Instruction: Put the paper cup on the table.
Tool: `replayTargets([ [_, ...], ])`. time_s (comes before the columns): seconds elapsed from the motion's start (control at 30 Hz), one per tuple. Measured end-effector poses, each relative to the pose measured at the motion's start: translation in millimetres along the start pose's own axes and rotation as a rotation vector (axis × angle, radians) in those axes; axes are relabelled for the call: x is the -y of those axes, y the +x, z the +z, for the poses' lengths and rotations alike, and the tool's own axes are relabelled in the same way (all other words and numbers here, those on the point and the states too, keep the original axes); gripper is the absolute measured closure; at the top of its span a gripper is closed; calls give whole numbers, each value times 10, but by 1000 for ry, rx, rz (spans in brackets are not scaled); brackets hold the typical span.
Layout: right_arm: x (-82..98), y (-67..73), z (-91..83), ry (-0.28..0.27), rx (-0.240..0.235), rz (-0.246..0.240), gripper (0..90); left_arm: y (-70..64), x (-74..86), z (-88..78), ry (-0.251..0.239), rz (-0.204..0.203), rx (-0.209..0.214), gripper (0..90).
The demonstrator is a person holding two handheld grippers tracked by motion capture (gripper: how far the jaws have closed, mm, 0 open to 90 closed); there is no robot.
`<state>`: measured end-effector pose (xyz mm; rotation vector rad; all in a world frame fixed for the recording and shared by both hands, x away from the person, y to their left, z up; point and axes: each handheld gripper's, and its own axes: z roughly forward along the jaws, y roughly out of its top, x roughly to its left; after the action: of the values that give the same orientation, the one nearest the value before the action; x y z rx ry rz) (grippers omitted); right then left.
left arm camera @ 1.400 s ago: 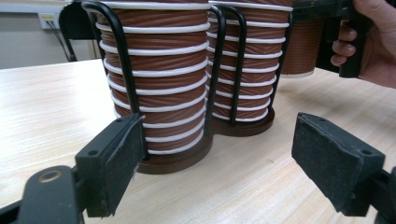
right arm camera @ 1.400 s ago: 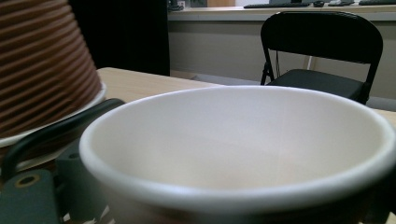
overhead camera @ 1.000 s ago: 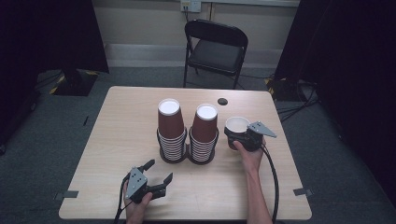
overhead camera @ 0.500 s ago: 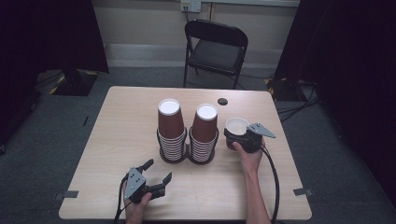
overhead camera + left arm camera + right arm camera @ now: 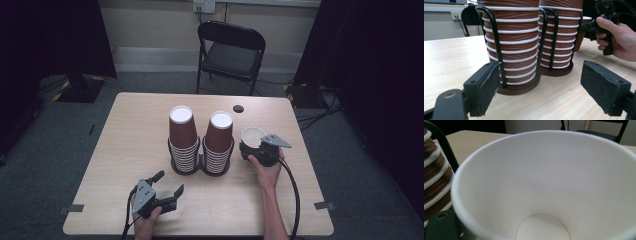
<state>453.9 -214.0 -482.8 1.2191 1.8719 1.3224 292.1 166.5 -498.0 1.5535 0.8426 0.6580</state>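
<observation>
Two tall stacks of brown ribbed paper cups (image 5: pixel 182 132) (image 5: pixel 220 135) stand side by side in a black wire holder (image 5: pixel 201 167) at the table's middle. Just right of them my right gripper (image 5: pixel 251 148) is shut on a single brown cup (image 5: pixel 253 136) with a white inside. That cup's inside (image 5: pixel 549 190) looms large in the right gripper view, with the stacks (image 5: pixel 434 177) at its left. I cannot tell whether its base touches the table. My left gripper (image 5: pixel 169 183) sits open near the front edge, and its jaws frame the holder's base (image 5: pixel 516 88).
A small black round object (image 5: pixel 238 108) lies near the table's (image 5: pixel 125 145) far edge. Beyond the table stands a black folding chair (image 5: pixel 231 55). Cables trail from both grippers over the front edge. Bare wood lies to the left of the stacks.
The right gripper and its cup have drifted very slightly toward the person. The left gripper has stayed where it was, still open.
</observation>
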Motion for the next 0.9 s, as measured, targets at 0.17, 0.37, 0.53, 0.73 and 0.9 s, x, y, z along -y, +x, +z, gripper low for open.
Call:
replayTargets([
  [0.17,75,-13,-6,37,-2,29,120,-34,-10,23,25,47,2,158],
  [0.37,129,-16,-25,77,7,28,131,-16,-7,16,17,26,3,158],
  [0.53,153,-26,-81,95,10,41,130,-15,-10,19,22,26,2,158],
  [0.73,151,-13,-168,90,17,49,128,-15,-9,22,23,19,0,158],
  [0.9,111,9,-228,88,42,42,127,-9,-9,18,21,20,-9,158],
])
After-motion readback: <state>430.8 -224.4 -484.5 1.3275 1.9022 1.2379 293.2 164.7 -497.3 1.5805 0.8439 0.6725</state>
